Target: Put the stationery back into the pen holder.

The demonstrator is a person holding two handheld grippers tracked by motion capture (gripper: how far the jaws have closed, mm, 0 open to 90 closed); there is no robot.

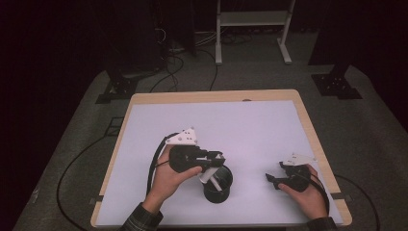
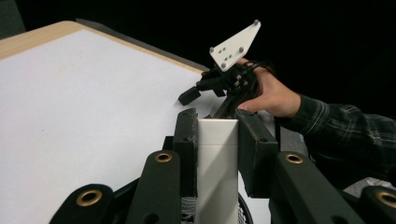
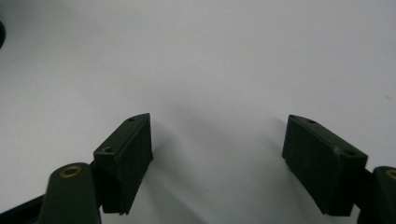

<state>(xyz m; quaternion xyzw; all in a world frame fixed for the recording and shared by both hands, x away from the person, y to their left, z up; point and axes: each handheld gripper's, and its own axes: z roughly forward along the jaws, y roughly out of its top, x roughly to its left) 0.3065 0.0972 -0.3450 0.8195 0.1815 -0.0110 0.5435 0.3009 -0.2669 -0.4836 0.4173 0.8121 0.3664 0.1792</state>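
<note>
White block point(image 2: 217, 158) sits clamped in your left gripper point(image 1: 212, 166), right over the black mesh cup point(image 1: 218, 185), perhaps dipping into it; at 3 o'clock from the cup your right gripper point(image 3: 219, 158) rests spread wide, holding nothing

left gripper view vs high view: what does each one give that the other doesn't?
Left gripper view alone: close up, both pads pressed flat on the sides of the white block, with black mesh just below it.

High view alone: the black mesh cup standing whole on the table, the block angled over its mouth, the table's wooden edge all round, and cables on the floor.

Both: the left gripper clamped on the block, the right gripper in the other hand, apart from the cup, and the white table top.
</note>
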